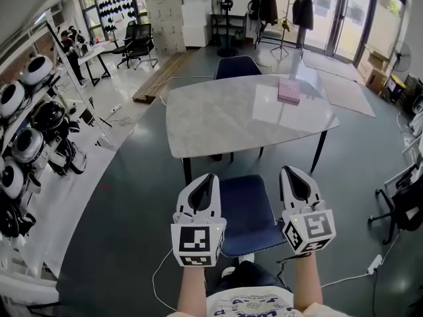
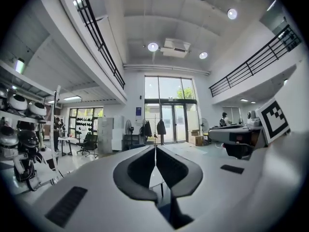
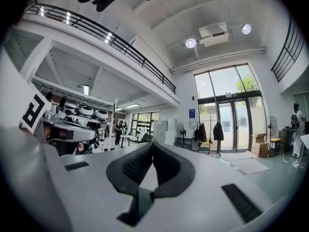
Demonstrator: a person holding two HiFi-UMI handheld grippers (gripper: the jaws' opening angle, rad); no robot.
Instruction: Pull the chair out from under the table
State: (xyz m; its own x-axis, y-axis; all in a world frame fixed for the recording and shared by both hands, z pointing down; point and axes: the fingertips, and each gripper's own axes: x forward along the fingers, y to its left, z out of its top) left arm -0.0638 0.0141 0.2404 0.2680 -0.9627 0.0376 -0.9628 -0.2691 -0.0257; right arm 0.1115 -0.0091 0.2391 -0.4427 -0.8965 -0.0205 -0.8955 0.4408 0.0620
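Chair (image 1: 248, 210), blue seat, sits on the near side of the table (image 1: 225, 121), just in front of the person. The seat shows whole, and its far edge lies just near of the table's near edge. It looks already out from under, so the pull is probably done or close to it. The seat's long axis runs near-far, from the table toward the person. The backrest can't be made out.

The left gripper (image 1: 209, 179) is just left of the seat and the right gripper (image 1: 292, 172) just right of it, both held above it and pointing far, about level. The chair lies below and between them. Neither hand is clearly nearer, though the right one overlaps the seat's edge in the head view.

Both gripper views show the pads pressed together with nothing between them. Neither gripper touches the chair, and both views look across the room at the glass doors. Any further pull would mean dropping both down to the chair and drawing it near.

A second chair (image 1: 236, 66) stands at the table's far side. A pink box (image 1: 289, 91) is on the tabletop, far right.
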